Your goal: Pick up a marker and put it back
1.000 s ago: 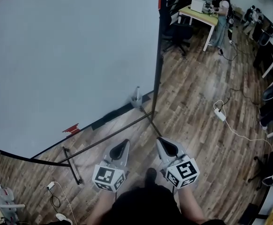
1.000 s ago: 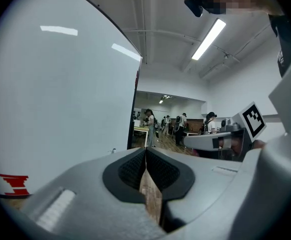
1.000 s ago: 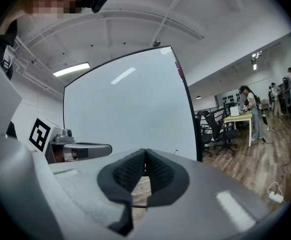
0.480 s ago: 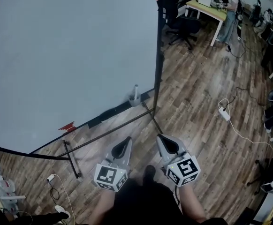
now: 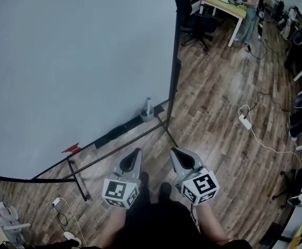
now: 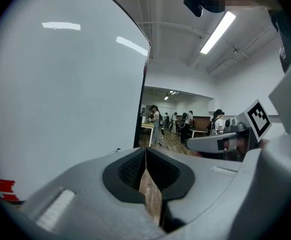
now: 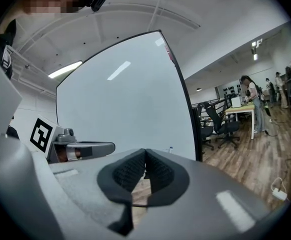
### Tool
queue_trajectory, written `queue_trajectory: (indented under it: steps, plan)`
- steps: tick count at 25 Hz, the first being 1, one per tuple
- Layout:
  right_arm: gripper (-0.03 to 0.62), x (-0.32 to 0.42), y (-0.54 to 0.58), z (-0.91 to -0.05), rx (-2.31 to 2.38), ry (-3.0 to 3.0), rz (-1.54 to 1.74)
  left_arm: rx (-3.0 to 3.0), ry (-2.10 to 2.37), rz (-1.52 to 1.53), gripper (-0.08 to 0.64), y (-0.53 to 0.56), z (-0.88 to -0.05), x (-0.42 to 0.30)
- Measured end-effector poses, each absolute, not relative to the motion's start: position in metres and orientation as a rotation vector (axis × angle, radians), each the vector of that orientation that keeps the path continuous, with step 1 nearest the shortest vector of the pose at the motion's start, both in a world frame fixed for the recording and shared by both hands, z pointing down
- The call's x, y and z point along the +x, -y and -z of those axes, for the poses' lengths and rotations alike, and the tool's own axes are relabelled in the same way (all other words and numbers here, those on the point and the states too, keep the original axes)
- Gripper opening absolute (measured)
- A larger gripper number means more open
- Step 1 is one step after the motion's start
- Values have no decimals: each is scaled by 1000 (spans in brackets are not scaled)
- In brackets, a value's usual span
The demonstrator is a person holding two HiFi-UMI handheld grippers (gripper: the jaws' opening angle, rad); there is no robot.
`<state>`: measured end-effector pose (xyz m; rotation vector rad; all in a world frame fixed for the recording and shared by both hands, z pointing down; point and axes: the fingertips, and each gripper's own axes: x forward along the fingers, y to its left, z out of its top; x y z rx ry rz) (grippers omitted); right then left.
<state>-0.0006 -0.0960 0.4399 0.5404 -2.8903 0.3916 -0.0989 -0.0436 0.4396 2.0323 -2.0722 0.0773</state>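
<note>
Approach: left tongs (image 5: 136, 153) and right tongs (image 5: 175, 153), both closed and empty, had moved nearer the whiteboard (image 5: 78, 61). The marker (image 5: 148, 102) stood untouched in its holder (image 5: 147, 116) at the board's lower right corner.

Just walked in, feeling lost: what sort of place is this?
Probably a shared office or lab: a large standing whiteboard, a desk, an office chair, a power strip on the floor.

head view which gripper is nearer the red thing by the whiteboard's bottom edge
The left gripper. The red piece sits off to its left at the whiteboard's lower edge. The right gripper is on its other side, farther away.
</note>
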Motion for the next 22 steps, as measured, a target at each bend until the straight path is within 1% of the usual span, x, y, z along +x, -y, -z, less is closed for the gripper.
queue_trajectory:
  steps: [7, 17, 18, 19, 22]
  plan:
    - [3, -24, 111, -429, 674, 2868, -373, 2157, 1988, -101, 14, 83, -438, -127]
    - [3, -53, 114, -445, 783, 2781, -400, 2219, 1857, -212, 17, 124, -486, -166]
    - [3, -54, 115, -446, 801, 2774, -402, 2224, 1839, -229, 38, 128, -492, -167]
    - [3, -54, 117, -446, 820, 2766, -405, 2228, 1823, -247, 74, 131, -498, -169]
    - [3, -53, 121, -450, 871, 2737, -413, 2244, 1788, -297, 98, 144, -517, -172]
